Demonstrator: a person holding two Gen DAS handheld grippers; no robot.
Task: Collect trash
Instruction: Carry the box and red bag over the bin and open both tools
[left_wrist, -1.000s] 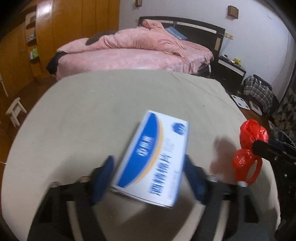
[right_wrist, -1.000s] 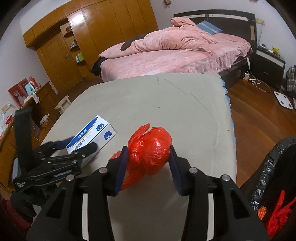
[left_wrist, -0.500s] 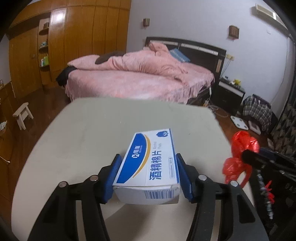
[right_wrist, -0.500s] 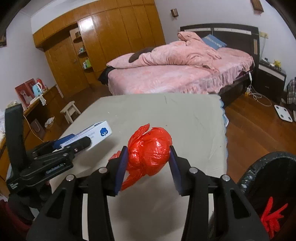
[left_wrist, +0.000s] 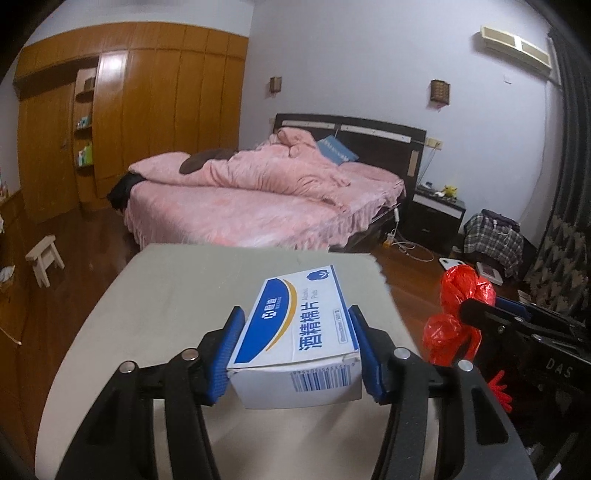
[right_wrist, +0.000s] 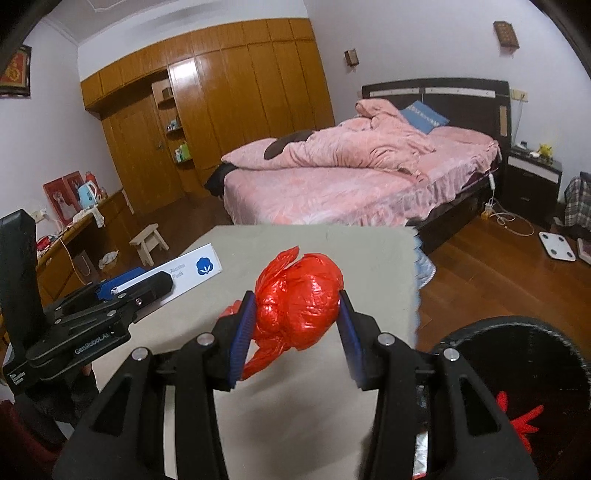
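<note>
A white and blue cardboard box (left_wrist: 295, 332) of alcohol pads is clamped between the blue pads of my left gripper (left_wrist: 295, 312), lifted above the beige table (left_wrist: 177, 295). In the right wrist view the same box (right_wrist: 199, 267) sticks out of the left gripper (right_wrist: 147, 282) at the left. My right gripper (right_wrist: 295, 295) is shut on a knotted red plastic bag (right_wrist: 299, 302), also held above the table. In the left wrist view this red bag (left_wrist: 465, 291) shows at the right, in the right gripper (left_wrist: 476, 306).
A bin lined with a black bag (right_wrist: 517, 350) stands by the table's right edge, with red scraps (right_wrist: 517, 424) inside. Beyond the table is a pink bed (right_wrist: 351, 177). A small wooden stool (left_wrist: 44, 258) stands on the floor at the left.
The left jaws closed onto the box, which straightened between the pads and rose off the table. The right gripper rose too, its grip on the red bag unchanged. The bin has come nearer.
</note>
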